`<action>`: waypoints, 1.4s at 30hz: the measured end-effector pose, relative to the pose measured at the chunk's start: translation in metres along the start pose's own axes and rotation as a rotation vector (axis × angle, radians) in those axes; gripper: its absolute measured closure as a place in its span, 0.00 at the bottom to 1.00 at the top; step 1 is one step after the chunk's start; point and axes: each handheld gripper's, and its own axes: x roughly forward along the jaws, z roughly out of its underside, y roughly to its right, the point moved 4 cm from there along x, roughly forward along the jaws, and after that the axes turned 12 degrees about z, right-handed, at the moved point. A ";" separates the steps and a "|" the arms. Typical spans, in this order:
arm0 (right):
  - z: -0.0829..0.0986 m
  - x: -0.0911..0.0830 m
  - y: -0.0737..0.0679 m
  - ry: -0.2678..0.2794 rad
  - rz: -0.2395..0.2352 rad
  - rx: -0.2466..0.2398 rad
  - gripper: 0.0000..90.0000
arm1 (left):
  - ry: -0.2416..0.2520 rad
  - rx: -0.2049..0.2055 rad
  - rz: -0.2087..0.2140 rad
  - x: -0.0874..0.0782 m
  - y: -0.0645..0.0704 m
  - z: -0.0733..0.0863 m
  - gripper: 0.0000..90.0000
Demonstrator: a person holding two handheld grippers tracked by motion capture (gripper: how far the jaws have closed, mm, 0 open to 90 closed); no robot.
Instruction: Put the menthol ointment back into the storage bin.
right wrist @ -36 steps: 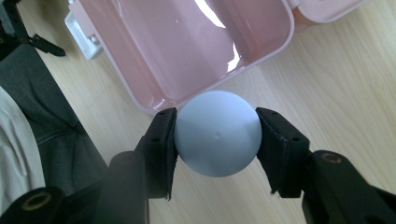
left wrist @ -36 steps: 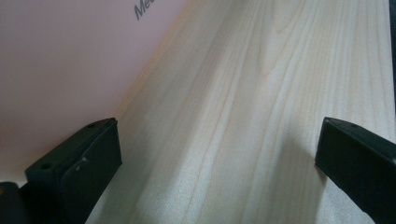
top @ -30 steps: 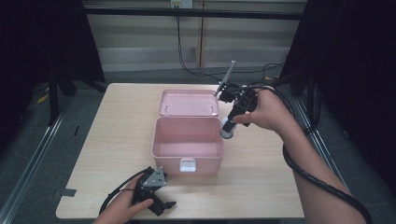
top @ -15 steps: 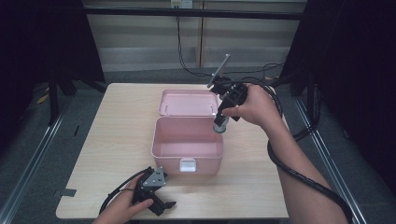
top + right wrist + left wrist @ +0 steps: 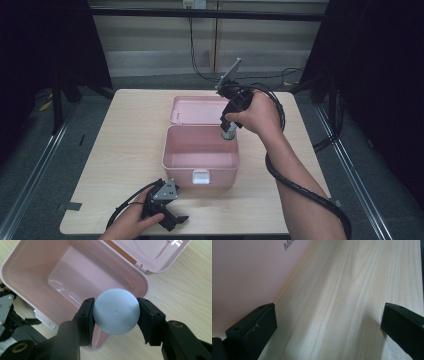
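While the left claw [image 5: 167, 212] rests low on the near edge of the bench [image 5: 125, 150], its jaws stand wide apart with nothing between them, and from its own camera they frame bare wood with the pink wall of the box [image 5: 244, 272] just beside the left jaw. Past it sits that box [image 5: 201, 155], a pink tub with its lid [image 5: 197, 110] thrown open and lying flat behind it on the far side, a small white latch at the front. From what shows of it, the tub's floor looks bare. Farther on, the right hand [image 5: 255, 117] holds the right claw [image 5: 229, 134] pointing down at the tub's far right corner, and its jaws are clamped on a pale blue-grey ball [image 5: 116, 311], one pad on each side of it. From the claw's own camera the ball hangs right over the rim at that corner, partly above the inside and partly above the wall. I'd say the step in hand is carrying the ball into the tub, nearly done but not released. The next move, as I judge it, calls for shifting the claw a touch inward so the ball clears the rim, lowering it toward the floor, then parting the jaws; let go here and it might strike the edge and roll off across the bench.
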 end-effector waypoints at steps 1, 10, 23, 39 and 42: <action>0.000 0.000 0.000 0.000 0.000 0.000 0.56 | 0.002 0.001 0.002 0.000 0.000 0.000 0.00; -0.005 0.020 -0.001 -0.017 0.000 0.095 0.56 | 0.000 0.000 -0.001 0.000 0.000 0.000 0.00; -0.007 0.033 0.000 -0.043 -0.006 0.185 0.56 | -0.001 0.000 0.004 0.000 0.000 0.000 0.00; -0.010 0.045 -0.001 -0.058 -0.006 0.257 0.56 | -0.001 0.000 0.004 0.000 0.000 0.000 0.00; -0.010 0.048 -0.001 -0.059 0.001 0.260 0.56 | -0.001 0.000 0.004 0.000 0.000 0.000 0.00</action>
